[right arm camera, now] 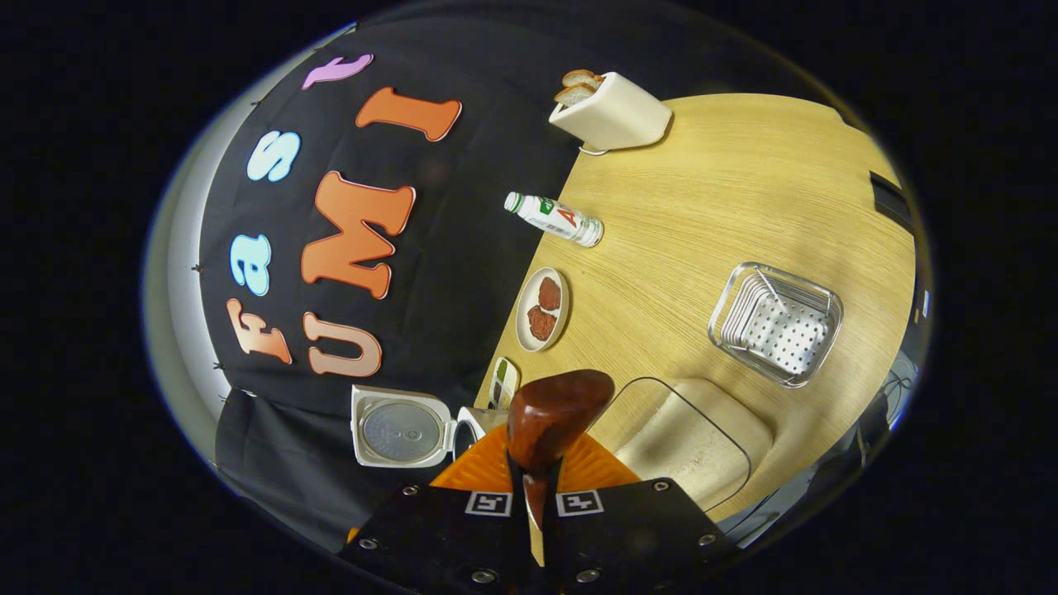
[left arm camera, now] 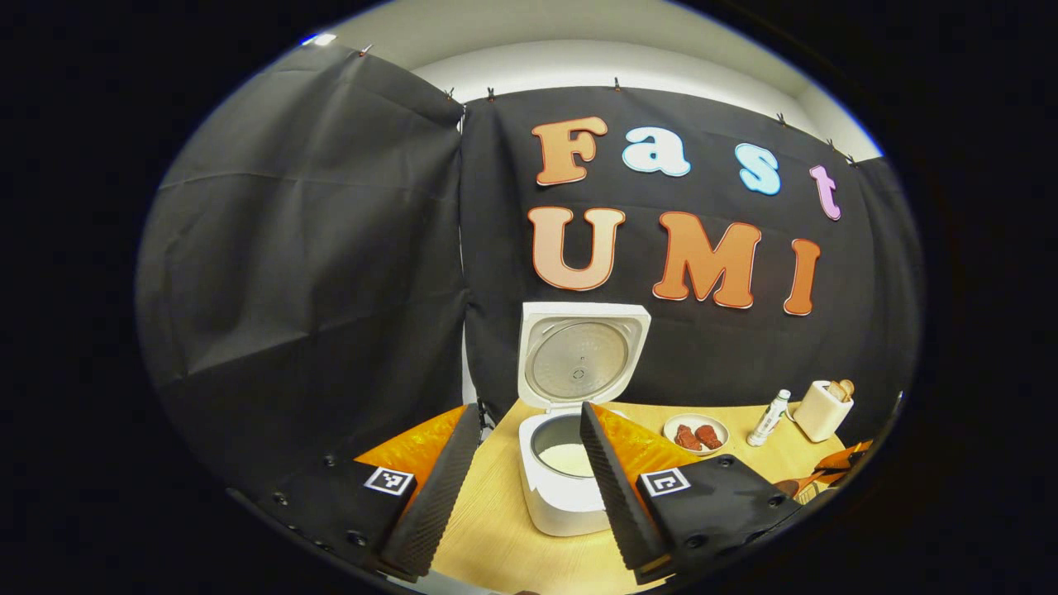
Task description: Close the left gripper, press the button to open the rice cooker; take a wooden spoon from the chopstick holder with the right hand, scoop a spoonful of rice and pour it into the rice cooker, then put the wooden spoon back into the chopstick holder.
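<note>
The right gripper is clamping the spoon, whose long axis is running forward along the fingers, bowl end leading. The left gripper is hanging with jaws apart before the cooker (lid upright) at the table's back edge.

White, cream and reddish brown on a pale wood-grained surface

The rice cooker is seen in white, with a silvery lid lining and off-white rice inside. The wooden spoon is coloured glossy reddish brown. A cream toaster, a white bottle with green and red print, a white plate of dark red pieces and a perforated metal holder are shown.
</note>
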Tool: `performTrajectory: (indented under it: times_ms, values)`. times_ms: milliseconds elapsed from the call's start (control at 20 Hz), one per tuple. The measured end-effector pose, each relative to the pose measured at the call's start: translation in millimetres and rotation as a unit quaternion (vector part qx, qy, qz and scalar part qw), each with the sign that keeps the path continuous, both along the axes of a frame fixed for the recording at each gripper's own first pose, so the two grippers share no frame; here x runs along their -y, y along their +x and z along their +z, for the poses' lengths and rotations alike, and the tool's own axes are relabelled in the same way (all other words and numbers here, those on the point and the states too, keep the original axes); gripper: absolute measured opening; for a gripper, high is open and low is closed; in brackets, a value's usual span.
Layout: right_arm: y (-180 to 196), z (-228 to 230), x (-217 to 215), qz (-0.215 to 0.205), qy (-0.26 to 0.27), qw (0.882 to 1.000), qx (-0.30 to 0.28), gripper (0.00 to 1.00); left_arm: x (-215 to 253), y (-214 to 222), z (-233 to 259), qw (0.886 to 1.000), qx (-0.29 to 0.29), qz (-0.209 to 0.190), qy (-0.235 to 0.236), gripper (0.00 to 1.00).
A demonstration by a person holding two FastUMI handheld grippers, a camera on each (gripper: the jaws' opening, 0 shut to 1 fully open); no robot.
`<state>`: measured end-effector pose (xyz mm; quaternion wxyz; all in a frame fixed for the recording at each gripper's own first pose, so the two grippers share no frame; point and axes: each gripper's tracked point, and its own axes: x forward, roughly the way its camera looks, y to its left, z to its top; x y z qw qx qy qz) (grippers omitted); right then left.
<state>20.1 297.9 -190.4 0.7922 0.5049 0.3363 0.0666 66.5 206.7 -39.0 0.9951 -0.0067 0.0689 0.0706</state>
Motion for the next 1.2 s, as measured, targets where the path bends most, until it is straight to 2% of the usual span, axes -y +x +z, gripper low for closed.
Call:
performTrajectory:
  times_ms: [100, 300, 550, 600, 850, 1200]
  values:
    - [6.5, 12.1, -7.4, 0.006, -0.001, 1.0, 0.006, 0.06, -2.3, 1.7, -1.6, 1.0, -0.001, -0.001, 0.002, 0.84]
    - [21.2, 38.4, -33.6, 0.025, 0.022, 0.999, 0.015, 0.05, -1.2, 2.7, -9.6, 1.0, -0.005, -0.008, -0.002, 0.87]
    - [51.0, 75.0, -77.5, 0.052, 0.033, 0.997, 0.042, 0.05, 1.9, 5.0, -20.0, 0.999, -0.017, -0.032, 0.002, 0.84]
    - [56.9, 83.2, -86.6, 0.056, 0.036, 0.997, 0.046, 0.05, 3.6, 4.8, -22.1, 0.999, -0.018, -0.038, 0.003, 0.87]
    - [92.4, 118.9, -137.9, 0.07, 0.055, 0.994, 0.064, 0.05, 7.9, 3.5, -21.9, 0.998, -0.015, -0.057, 0.013, 0.85]
    - [127.6, 153.3, -217.6, 0.094, 0.041, 0.99, 0.096, 0.05, 11.6, 1.8, -19.5, 0.997, -0.016, -0.066, 0.028, 0.84]
